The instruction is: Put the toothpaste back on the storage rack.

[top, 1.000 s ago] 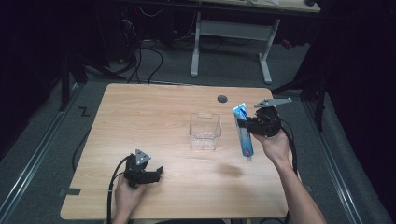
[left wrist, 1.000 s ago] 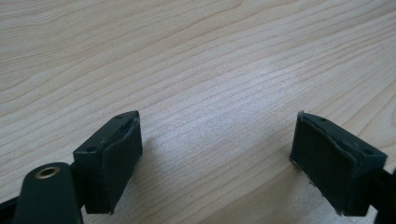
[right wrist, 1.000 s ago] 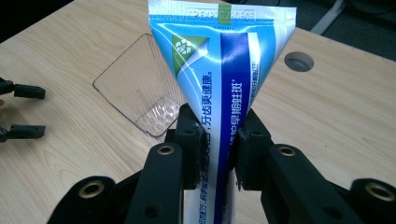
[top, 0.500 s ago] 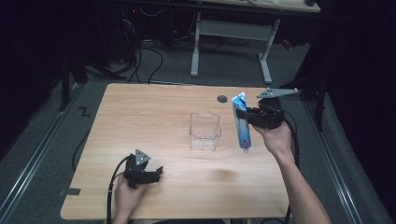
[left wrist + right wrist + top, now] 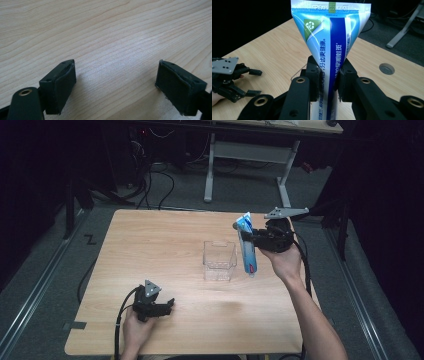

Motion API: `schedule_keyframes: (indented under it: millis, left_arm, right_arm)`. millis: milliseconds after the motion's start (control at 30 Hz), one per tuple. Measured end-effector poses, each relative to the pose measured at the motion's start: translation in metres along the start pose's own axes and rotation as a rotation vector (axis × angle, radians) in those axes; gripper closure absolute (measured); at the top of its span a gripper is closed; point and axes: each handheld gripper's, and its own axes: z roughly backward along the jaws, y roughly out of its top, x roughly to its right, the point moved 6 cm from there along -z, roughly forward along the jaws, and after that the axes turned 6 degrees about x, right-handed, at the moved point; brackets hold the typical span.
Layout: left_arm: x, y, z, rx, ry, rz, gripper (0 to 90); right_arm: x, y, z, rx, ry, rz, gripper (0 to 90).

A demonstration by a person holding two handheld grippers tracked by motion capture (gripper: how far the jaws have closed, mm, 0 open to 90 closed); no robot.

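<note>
Right gripper view — the hand-held gripper (image 5: 329, 83) is clamped tight on the toothpaste tube (image 5: 332, 37), crimped end upward.

This looks like a lab or a recording room set up for handling trials rather than a home. A plain wooden counter (image 5: 165, 245) with a round cable port (image 5: 386, 68) stands alone on grey carpet (image 5: 45, 270), lit from above while the surroundings lie dark. Black cables (image 5: 160, 177) run loose across the floor behind it, and a second desk with a white metal frame (image 5: 247, 152) stands farther back. Along the left edge runs what may be a floor rail (image 5: 35, 290).
</note>
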Motion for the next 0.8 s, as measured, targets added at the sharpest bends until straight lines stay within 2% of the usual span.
schedule_keyframes:
  millis: [267,467,800]
  left_arm:
    - [0.000,0.000,0.000,0.000,0.000,0.000,16.6]
    - [0.000,0.000,0.000,0.000,0.000,0.000,16.7]
    - [-0.001,0.001,-0.001,-0.002,0.002,0.001,17.0]
  right_arm:
    - [-0.007,0.009,-0.007,0.017,0.016,0.005,74.4]
    - [-0.013,0.010,-0.017,-0.006,0.021,0.020,74.3]
    - [-0.027,0.024,-0.026,0.025,0.046,0.048,74.4]
